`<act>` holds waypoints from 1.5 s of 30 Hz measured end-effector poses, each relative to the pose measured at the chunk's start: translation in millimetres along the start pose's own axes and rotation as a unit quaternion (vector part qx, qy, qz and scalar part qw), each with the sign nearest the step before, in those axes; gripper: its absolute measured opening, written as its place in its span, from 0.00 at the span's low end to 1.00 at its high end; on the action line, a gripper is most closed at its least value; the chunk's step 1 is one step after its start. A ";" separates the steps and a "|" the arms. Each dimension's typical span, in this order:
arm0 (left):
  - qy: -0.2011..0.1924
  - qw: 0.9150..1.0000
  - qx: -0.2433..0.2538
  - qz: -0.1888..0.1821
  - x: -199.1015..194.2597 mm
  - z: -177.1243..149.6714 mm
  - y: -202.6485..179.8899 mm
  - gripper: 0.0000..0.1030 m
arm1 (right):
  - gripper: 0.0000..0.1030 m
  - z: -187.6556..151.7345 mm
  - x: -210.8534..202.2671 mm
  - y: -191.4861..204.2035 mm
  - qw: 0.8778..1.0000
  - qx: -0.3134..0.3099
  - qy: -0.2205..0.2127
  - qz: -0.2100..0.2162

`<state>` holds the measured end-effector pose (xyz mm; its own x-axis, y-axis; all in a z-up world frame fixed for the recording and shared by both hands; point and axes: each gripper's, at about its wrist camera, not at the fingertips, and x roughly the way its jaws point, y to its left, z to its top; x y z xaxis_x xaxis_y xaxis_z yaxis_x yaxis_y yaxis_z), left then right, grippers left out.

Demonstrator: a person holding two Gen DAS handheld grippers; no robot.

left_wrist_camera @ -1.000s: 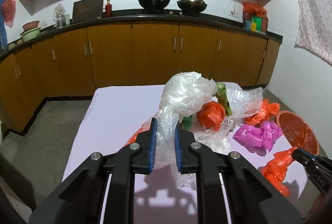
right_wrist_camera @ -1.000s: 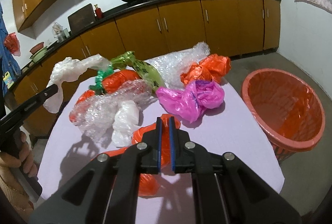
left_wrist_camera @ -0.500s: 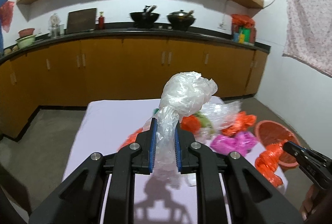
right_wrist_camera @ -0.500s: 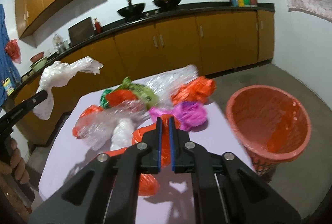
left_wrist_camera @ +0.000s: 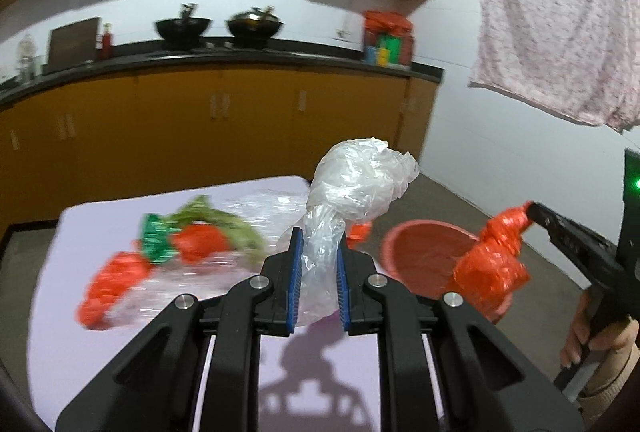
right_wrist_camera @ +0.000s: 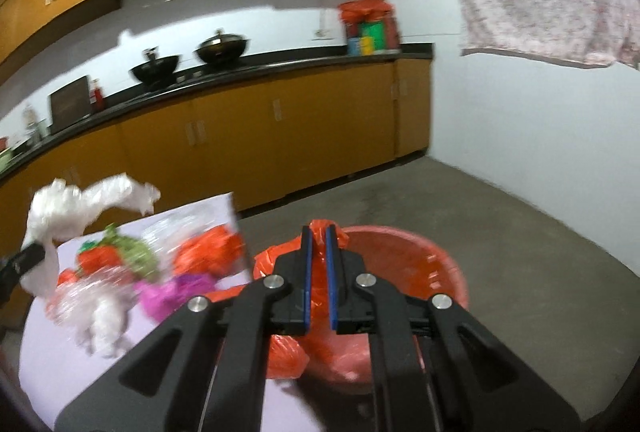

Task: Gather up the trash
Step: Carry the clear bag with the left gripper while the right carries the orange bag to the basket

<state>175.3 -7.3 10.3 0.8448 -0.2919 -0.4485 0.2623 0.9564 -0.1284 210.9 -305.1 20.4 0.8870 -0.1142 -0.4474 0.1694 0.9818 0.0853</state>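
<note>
**Both grippers loaded, red basket just off the table's edge**

Your left gripper (left_wrist_camera: 318, 260) has its fingers clenched on a crumpled clear plastic bag (left_wrist_camera: 356, 188); the bag's neck is pinched between the blue pads and its bulk billows up above the tips, clear of the table (left_wrist_camera: 80, 232).

Your right gripper (right_wrist_camera: 318, 256) is clamped on an orange plastic bag (right_wrist_camera: 320, 228), with the knotted top poking out past the fingertips and the rest hanging below. From the left wrist camera that same bag dangles at about 3 o'clock, in front of the red basket (left_wrist_camera: 416, 248) on the concrete floor. In the right wrist view, the basket sits directly behind and beneath the orange bag, filling the frame from 12 to 4 o'clock of the fingers.

On the lavender table, at 9 to 10 o'clock of your left fingers, the loose trash lies blurred: a green wrapper (left_wrist_camera: 154, 240), orange bags (left_wrist_camera: 116, 280) and a sheet of clear film (left_wrist_camera: 264, 208). A magenta bag (right_wrist_camera: 172, 292) shows in the right view, near the table's edge toward the basket.
</note>
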 end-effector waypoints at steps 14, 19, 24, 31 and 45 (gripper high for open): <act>0.064 0.996 0.012 -0.067 90.4 -10.5 -81.9 0.15 | 0.08 5.6 55.2 -64.2 0.997 0.000 0.002 -0.075; 0.076 0.994 0.024 -0.075 108.7 -14.3 -97.9 0.15 | 0.08 5.5 74.8 -71.2 0.997 -0.004 0.006 -0.080; 0.092 0.992 0.027 -0.082 126.6 -18.3 -109.9 0.15 | 0.08 5.4 87.1 -79.8 0.997 0.005 0.009 -0.082; 0.111 0.989 0.027 -0.091 141.5 -24.2 -116.8 0.15 | 0.08 7.7 99.1 -92.0 0.997 0.024 0.014 -0.075; 0.113 0.990 0.029 -0.083 133.5 -28.5 -108.0 0.45 | 0.36 -3.4 89.7 -88.7 0.998 0.022 0.016 -0.051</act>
<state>246.4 -149.3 -60.9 0.6632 -0.4295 -0.6129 0.4208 0.8912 -0.1693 274.0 -401.9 -30.3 0.8503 -0.2083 -0.4833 0.2779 0.9576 0.0762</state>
